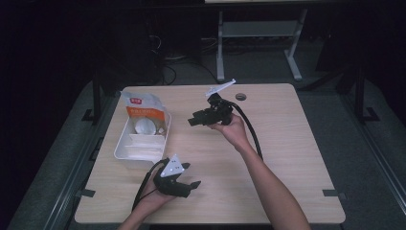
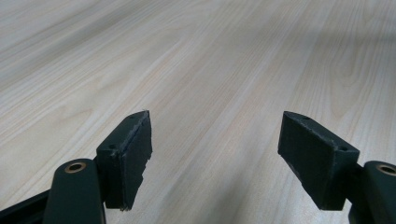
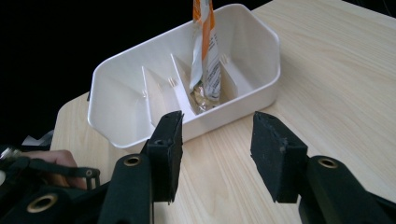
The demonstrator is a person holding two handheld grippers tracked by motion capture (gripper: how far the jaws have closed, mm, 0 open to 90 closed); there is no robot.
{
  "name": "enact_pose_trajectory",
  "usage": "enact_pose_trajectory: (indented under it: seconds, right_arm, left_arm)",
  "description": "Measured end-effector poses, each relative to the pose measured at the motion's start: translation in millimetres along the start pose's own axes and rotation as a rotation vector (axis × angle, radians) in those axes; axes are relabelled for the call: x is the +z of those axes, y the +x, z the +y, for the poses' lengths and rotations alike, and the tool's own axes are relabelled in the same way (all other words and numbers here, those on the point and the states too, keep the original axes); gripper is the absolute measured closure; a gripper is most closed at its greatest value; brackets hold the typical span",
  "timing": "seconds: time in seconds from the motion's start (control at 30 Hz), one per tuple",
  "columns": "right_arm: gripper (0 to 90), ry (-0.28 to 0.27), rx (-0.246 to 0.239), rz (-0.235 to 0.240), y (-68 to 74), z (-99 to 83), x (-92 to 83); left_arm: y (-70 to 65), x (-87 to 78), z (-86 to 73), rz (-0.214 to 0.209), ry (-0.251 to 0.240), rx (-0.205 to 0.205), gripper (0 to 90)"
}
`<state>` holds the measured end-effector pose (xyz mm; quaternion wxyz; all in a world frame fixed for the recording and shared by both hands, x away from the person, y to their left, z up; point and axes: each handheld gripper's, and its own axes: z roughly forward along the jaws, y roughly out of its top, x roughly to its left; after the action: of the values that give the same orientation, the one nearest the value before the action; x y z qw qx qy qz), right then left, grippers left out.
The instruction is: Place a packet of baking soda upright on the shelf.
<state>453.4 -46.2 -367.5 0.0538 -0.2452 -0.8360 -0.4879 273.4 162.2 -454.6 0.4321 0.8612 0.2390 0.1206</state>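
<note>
A white divided box stands at the table's left, with an orange-and-white bag upright in its far compartment. Seen from the right gripper view, the bag stands in a middle section of the box. My right gripper is held above the table's middle and points left at the box. Its jaws are open with nothing between them. Near the front edge my left gripper rests low in the hand, open, and its jaws look over bare wood.
A dark round grommet sits near the table's far edge. The right gripper's black cable trails along the forearm. A grey desk frame stands on the floor behind. The wooden tabletop stretches right of the arm.
</note>
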Motion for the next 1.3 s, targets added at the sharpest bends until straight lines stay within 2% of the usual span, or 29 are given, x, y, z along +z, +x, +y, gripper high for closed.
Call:
enact_pose_trajectory:
  seconds: [0.67, 1.3]
  right_arm:
    - [46.6, -0.004, 0.019, -0.024, 0.3, -23.1, -44.5]
    - [43.3, -0.023, 0.046, -0.054, 2.2, -57.9, -81.1]
  left_arm:
    - [0.6, -0.3, 0.1, -0.007, -0.003, -0.012, 25.1]
    - [2.6, -1.4, 0.2, -0.016, -0.021, -0.042, 23.2]
